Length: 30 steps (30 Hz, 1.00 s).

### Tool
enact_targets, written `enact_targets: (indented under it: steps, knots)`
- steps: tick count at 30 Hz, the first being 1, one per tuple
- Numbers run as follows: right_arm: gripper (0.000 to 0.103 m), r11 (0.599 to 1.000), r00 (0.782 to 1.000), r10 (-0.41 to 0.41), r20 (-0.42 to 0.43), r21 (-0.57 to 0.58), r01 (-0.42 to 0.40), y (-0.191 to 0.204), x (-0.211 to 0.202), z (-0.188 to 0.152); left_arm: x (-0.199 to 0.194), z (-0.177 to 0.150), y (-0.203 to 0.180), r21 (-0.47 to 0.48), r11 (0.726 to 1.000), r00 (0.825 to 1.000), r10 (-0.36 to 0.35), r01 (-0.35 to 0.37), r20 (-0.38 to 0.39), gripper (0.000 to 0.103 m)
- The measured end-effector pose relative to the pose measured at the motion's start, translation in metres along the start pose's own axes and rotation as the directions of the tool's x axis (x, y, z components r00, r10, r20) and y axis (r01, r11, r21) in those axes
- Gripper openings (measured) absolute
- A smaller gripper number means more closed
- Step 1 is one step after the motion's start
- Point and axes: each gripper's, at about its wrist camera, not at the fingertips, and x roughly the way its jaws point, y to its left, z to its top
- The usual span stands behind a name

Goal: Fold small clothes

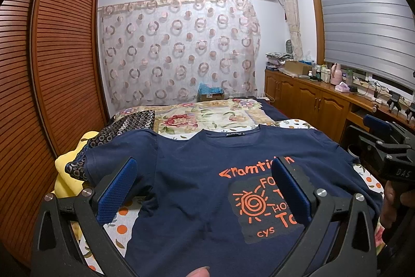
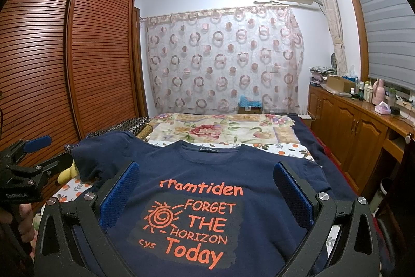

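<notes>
A navy T-shirt (image 1: 197, 173) with an orange sun and lettering lies flat, front up, on the bed, collar away from me; it also shows in the right wrist view (image 2: 207, 168). My left gripper (image 1: 205, 173) is open and empty, hovering above the shirt's left chest, near its left sleeve (image 1: 116, 155). My right gripper (image 2: 206, 178) is open and empty above the printed chest. The right gripper also shows at the edge of the left wrist view (image 1: 389, 147), and the left gripper at the left edge of the right wrist view (image 2: 28, 160).
The bed has a white sheet with orange dots (image 2: 290, 148) and a floral quilt (image 2: 223, 129) beyond the shirt. A dark patterned cloth (image 1: 124, 126) and a yellow item (image 1: 64, 173) lie at the left. A slatted wardrobe (image 1: 52, 56) stands left, wooden cabinets (image 2: 350, 126) right.
</notes>
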Motion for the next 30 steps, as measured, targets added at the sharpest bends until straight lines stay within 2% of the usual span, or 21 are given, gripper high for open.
enact_targets:
  steps: [17, 30]
  knots:
    - [0.103, 1.0, 1.0, 0.004, -0.003, 0.002, -0.004, 0.0007, -0.0003, -0.0003, -0.0091, 0.0076, -0.0041, 0.0, 1.0, 1.0, 0.002, -0.002, -0.005, 0.103]
    - [0.103, 1.0, 0.999, 0.023, -0.027, -0.004, -0.023, 0.0014, 0.0063, -0.004, -0.0008, 0.0016, 0.0003, -0.004, 1.0, 1.0, 0.006, -0.006, -0.023, 0.103]
